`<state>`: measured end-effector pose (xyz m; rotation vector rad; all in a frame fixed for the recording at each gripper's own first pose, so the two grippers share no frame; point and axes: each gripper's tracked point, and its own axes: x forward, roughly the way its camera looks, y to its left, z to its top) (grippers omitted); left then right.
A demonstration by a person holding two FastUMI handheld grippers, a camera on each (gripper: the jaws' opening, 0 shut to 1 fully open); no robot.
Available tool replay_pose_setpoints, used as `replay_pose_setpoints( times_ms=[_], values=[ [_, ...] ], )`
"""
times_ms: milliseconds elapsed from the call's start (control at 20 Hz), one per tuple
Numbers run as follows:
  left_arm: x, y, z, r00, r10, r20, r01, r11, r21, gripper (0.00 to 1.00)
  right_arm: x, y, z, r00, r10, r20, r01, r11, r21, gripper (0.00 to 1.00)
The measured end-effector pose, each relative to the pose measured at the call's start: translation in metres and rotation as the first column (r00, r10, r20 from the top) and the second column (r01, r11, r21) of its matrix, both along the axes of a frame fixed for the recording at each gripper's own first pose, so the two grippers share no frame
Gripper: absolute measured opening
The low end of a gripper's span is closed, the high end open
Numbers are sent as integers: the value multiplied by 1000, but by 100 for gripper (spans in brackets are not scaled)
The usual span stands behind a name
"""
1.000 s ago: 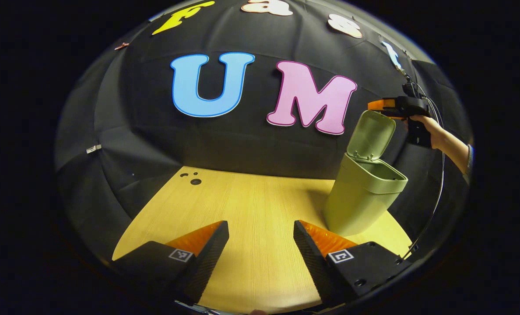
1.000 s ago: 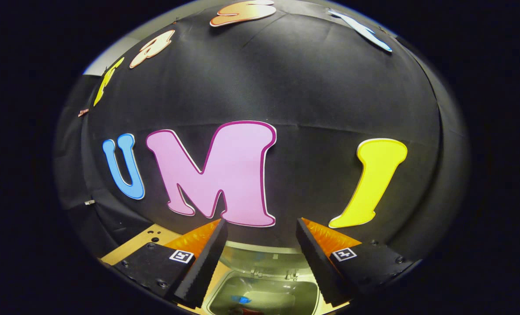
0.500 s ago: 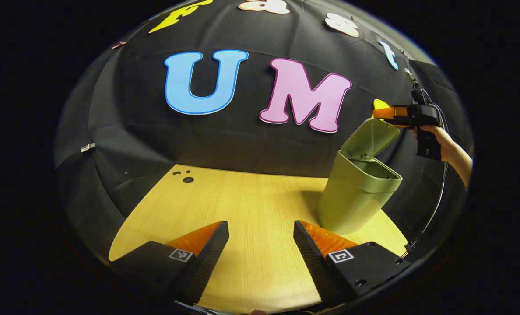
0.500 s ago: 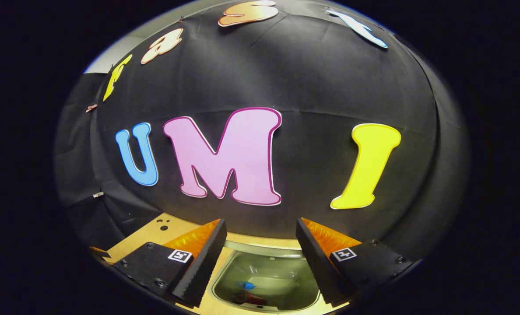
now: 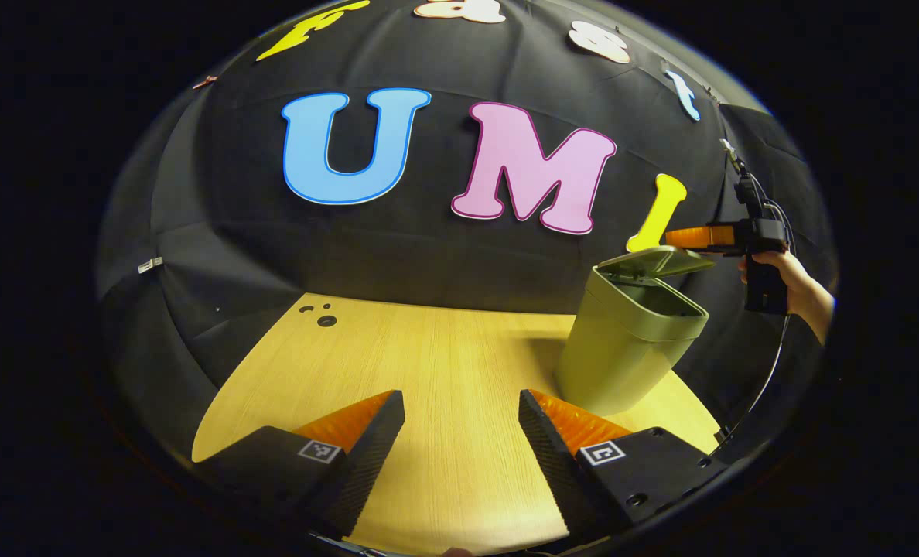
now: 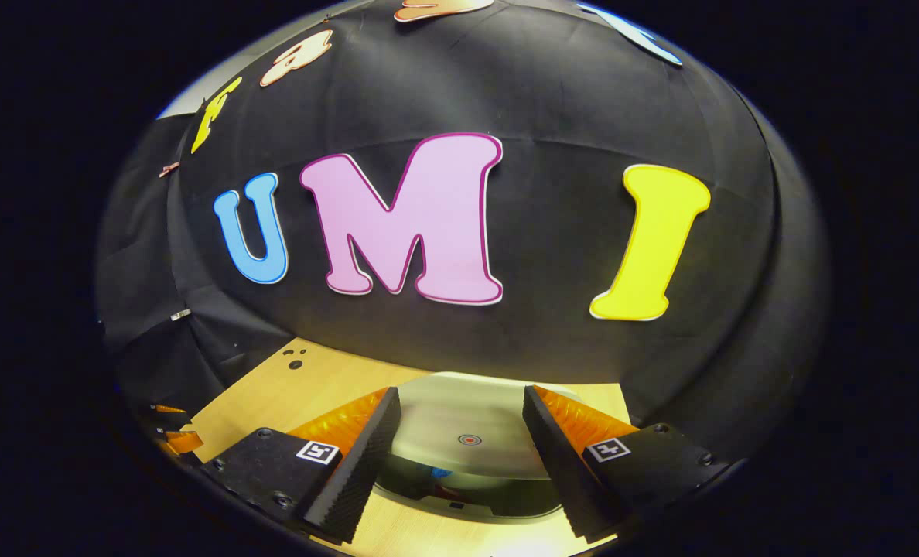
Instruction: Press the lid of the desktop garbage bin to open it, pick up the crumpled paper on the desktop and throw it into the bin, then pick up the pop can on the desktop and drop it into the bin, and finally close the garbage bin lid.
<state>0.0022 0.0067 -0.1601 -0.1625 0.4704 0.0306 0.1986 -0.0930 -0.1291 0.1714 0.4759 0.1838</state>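
The green desktop bin [image 5: 622, 352] stands at the right of the wooden table [image 5: 428, 363]. Its lid [image 5: 655, 261] is tilted low over the opening, with a narrow gap left. My right gripper [image 5: 674, 237], held by a hand [image 5: 796, 282], hovers open at the lid's free edge. In the right gripper view the lid [image 6: 467, 425] lies just under the open right gripper [image 6: 460, 391], and a dark slit of the bin's inside [image 6: 459, 487] with a blue scrap shows below it. My left gripper [image 5: 460, 394] is open over bare table, left of the bin.
Small holes [image 5: 326, 319] mark the table's far left corner. A cable [image 5: 773, 363] hangs from the right gripper past the table's right edge. The black cloth wall rises close behind the bin. The left gripper [image 6: 172, 439] peeks in at the left edge of the right gripper view.
The lid has swung down from upright to almost flat. My right gripper came down with it. The left gripper has hardly moved.
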Motion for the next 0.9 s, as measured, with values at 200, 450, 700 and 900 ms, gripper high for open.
replay_pose_setpoints(
  times_ms=[200,450,700,900],
  values=[
    [1,-1,-1,1000,0,-3,0,1000,4,96,-10,5,-23,999,11,-40,-10,1000,17,99],
    [2,-2,-1,1000,1,-4,-1,1000,4,96,-21,7,-39,997,28,-66,-28,1000,0,99],
    [1,-5,-3,1000,-2,-5,2,1000,6,96,-31,12,-54,994,45,-97,-45,999,-6,99],
    [0,-8,-4,1000,-4,-10,4,1000,0,96,-34,14,-60,993,53,-104,-54,998,-7,100]
  ],
)
